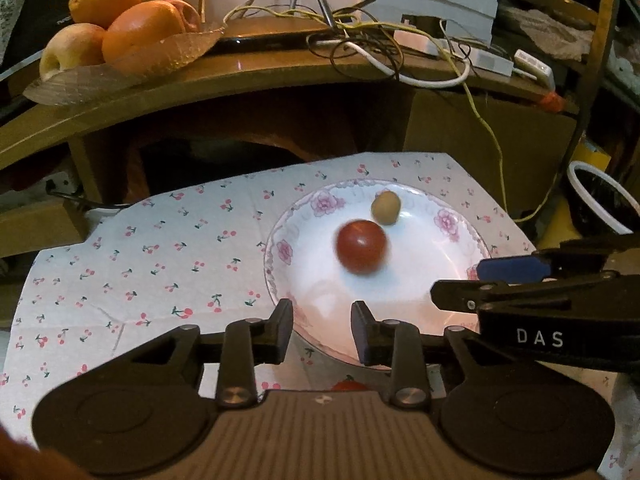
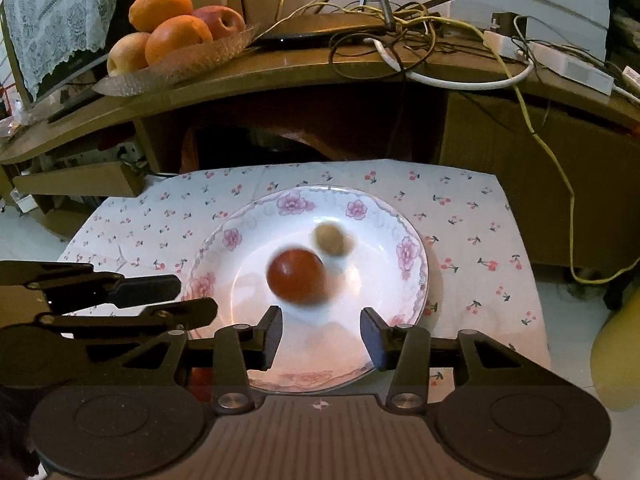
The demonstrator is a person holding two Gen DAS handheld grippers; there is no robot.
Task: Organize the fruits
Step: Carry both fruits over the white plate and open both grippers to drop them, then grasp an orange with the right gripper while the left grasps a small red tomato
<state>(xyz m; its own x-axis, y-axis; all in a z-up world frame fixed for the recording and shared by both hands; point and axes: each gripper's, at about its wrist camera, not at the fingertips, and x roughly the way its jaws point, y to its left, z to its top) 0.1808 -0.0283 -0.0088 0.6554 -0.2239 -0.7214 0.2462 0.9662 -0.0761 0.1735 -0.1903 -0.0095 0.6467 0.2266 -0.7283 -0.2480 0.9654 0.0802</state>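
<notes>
Keeping both the left gripper (image 1: 322,330) and right gripper (image 2: 321,336) parted and empty, you let the blurred tomato (image 2: 297,276) settle on the plate (image 2: 408,248) beside the small brownish fruit (image 2: 330,239) before reaching again.

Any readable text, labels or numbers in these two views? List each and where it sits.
"DAS": white letters on the black body of the right gripper, seen in the left wrist view.
Dark lettering at the left edge of that view, behind the oranges: too cut off to read.
Nothing else readable; the flowered white plate carries only patterns.
</notes>
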